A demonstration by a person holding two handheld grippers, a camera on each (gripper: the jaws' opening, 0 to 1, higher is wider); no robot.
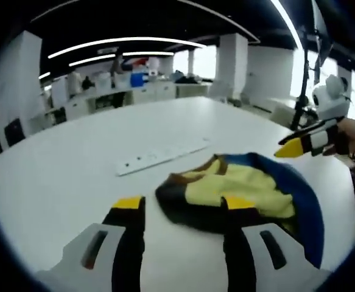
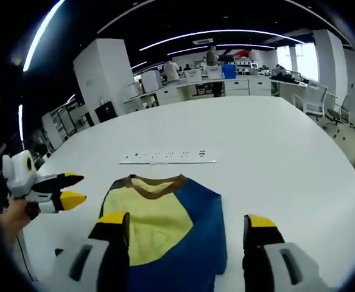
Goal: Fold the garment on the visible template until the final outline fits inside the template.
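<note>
A blue and yellow garment with a brown collar lies crumpled on the white table. In the left gripper view it is loosely bunched; in the right gripper view it lies flatter, collar pointing away. My left gripper is open just above the garment's near edge, its right jaw over the fabric. Held by a hand, the left gripper also hovers beside the garment's left side. My right gripper is open over the garment, gripping nothing. The right gripper also hangs beyond the garment's far right side.
A long white strip with dark marks lies flat on the table beyond the garment. Office desks, chairs and people stand far behind the table. A hand holds the right gripper near the table edge.
</note>
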